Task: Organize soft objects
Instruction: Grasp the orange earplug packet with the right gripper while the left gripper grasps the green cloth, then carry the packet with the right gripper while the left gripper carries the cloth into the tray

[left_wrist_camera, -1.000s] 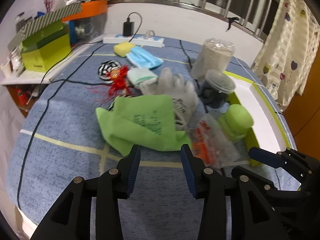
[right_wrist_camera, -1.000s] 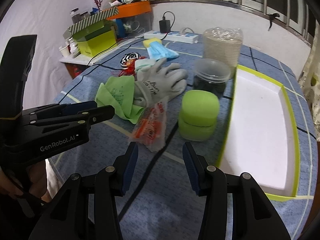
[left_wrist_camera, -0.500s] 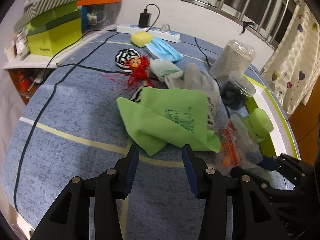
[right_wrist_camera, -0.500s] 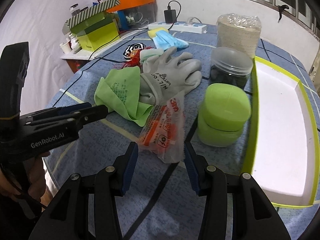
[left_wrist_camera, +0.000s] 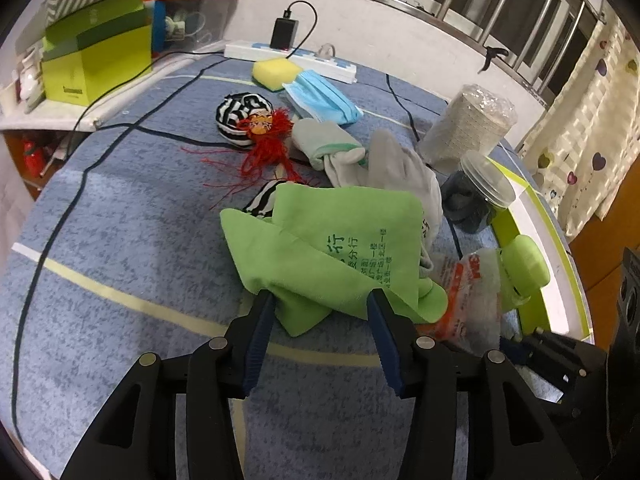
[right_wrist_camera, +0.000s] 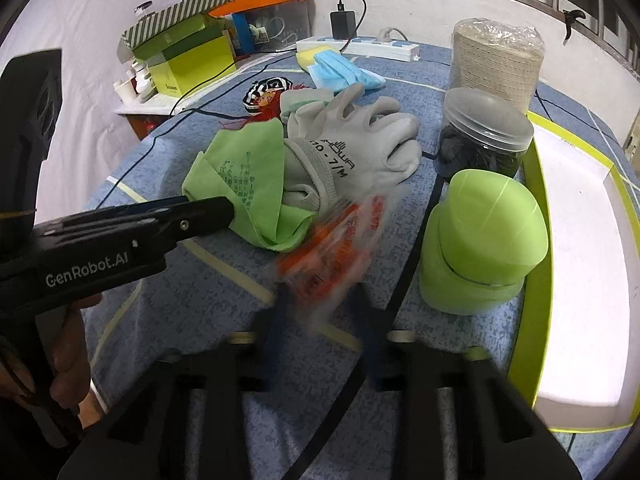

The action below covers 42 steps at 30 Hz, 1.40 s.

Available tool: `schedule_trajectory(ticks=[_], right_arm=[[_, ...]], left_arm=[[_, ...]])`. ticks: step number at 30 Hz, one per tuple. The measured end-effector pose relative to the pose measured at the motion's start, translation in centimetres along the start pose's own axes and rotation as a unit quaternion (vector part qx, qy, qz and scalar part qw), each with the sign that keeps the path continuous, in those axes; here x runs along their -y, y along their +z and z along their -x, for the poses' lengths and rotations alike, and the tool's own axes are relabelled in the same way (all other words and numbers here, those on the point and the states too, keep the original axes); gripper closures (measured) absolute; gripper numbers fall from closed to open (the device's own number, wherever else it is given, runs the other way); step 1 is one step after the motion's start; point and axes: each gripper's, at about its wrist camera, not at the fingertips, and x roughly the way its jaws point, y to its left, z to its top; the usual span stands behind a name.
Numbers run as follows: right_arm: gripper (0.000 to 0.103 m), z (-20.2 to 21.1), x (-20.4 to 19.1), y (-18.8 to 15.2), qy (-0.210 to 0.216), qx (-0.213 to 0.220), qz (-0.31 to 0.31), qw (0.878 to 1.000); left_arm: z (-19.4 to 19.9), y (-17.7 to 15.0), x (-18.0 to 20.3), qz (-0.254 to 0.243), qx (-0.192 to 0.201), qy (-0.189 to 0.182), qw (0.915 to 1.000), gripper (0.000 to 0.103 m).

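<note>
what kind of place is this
Probably a room in a home: a table under a blue cloth by a barred window, a heart-print curtain, and a shelf of boxes.

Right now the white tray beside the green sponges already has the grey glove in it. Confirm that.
Not so. The white tray beside the green sponges holds nothing. The grey glove lies on the blue cloth next to the green cloth, as the right wrist view shows.

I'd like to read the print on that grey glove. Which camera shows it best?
The right wrist view: the grey glove lies palm-up, lettering legible. In the left wrist view the green cloth hides most of it.
</note>
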Motion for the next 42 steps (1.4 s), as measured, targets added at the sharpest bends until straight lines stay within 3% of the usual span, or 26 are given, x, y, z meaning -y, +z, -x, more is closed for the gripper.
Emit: schedule_trajectory(ticks=[11,12,15,18,32,42], right_arm=[[0.094,0.4,0.2,-0.2,0.007,0.011,-0.005,1.0],[0.094,0.5,0.2,-0.2,0.007,0.012,-0.005,1.0],[0.095,0.8,0.2,-0.3,0.009,0.015,-0.003,1.0],[0.095,1.5,0.2,-0.5,0.009,0.022,-0.001,1.0],[0.095,6.1,0.1,-1.2,0.014,0.076,0.006,0.997],[0.095,9.9,2.3,-1.4,-0.006,0.125,-0.013,0.992]], left_arm=[[-1.5,0.9,-0.2,0.032,-0.005,-0.011,0.9994,0.055],[-1.6,0.9,-0.2,0.031,-0.003,-0.009,0.9995,0.058],[-1.7,0.9,-0.4,0.034,-0.008,-0.008,0.9994,0.088],[-1.3,0.6,-0.5,0.034,-0.004,-0.006,0.9994,0.092],[4.5,0.0,0.6,0.021,0.055,0.002,0.9983,0.093],[6.7,0.8,5.1,-0.025,0.08,-0.019,0.9963,0.093]])
